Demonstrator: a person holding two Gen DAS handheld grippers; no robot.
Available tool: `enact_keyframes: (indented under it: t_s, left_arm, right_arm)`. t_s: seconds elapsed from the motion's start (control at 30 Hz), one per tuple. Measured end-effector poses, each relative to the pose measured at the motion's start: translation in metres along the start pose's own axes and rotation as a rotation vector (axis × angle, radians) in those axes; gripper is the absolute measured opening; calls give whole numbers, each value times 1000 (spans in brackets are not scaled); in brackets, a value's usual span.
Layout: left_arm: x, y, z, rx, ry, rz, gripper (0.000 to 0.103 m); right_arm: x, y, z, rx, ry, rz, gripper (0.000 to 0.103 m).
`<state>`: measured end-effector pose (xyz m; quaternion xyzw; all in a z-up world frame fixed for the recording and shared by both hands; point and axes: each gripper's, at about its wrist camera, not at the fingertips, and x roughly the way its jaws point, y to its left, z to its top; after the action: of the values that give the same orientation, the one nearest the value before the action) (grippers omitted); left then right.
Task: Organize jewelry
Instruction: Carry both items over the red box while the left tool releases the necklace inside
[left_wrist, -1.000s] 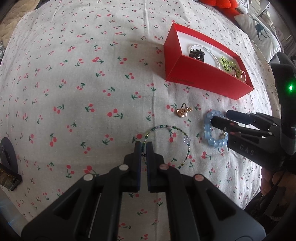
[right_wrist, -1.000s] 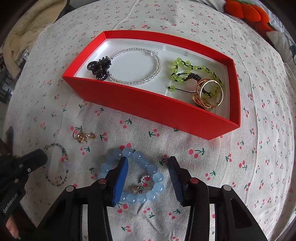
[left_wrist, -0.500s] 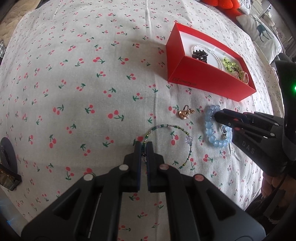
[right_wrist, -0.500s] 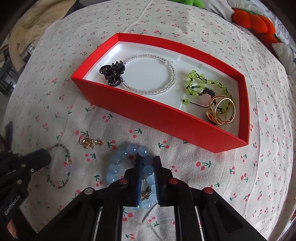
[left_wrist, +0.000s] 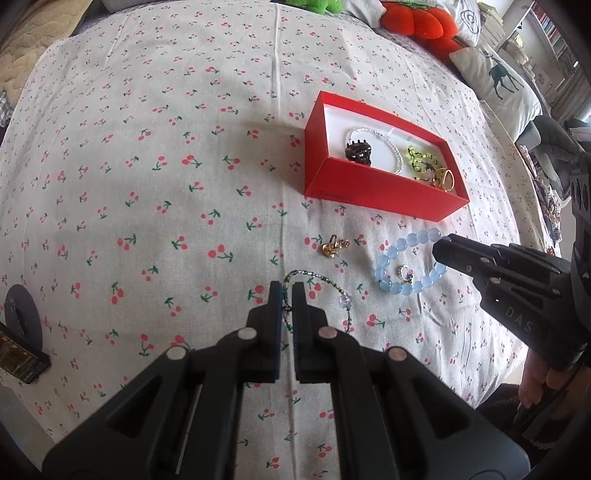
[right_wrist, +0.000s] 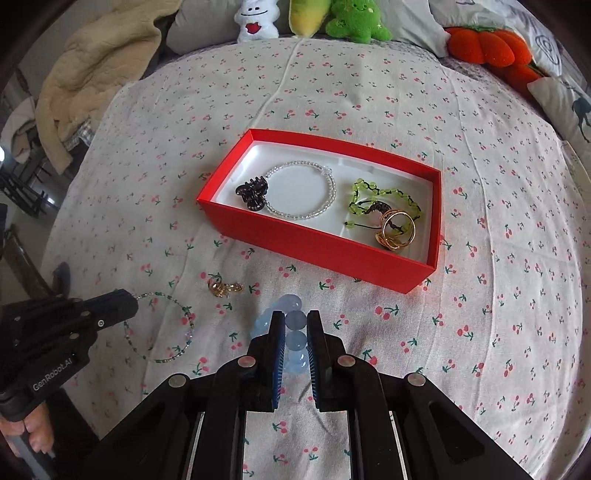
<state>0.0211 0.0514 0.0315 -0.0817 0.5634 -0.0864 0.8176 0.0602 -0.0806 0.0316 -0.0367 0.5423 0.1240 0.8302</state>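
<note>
Your right gripper (right_wrist: 295, 328) has its jaws clamped on the blue bead bracelet (right_wrist: 293, 334), at 6 o'clock from the red box (right_wrist: 332, 254). Your left gripper (left_wrist: 287, 299) pinches the thin beaded bracelet (left_wrist: 332, 286) on the cherry-print bedsheet (left_wrist: 147, 184).

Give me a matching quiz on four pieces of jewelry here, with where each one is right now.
Things:
1. blue bead bracelet
2. thin green bead bracelet
3. gold charm
4. black hair claw

Places:
A. loose on the cherry cloth, untouched
B. inside the red box
C. pinched in the right gripper
D. pinched in the left gripper

Pairs: 1-C, 2-D, 3-A, 4-B
</note>
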Motion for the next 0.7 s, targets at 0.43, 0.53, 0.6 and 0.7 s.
enact_keyframes:
  t_s: [0.43,0.53,0.6,0.7]
  left_arm:
    - [-25,-11,17,5,-77,-42,6]
    - [-30,-13,26,-7,-96,-58,6]
    - [-32,-15,32,-18,-108,-69,6]
    - [-34,-19,42,-29,-128,-82,6]
  right_arm:
    - [-57,-25,-7,60,-110,54,12]
    - [-63,-30,-2,76,-132,53,12]
    - [-66,-33,2,86,-145,54,12]
    - [-71,-38,9,98,-163,57,12]
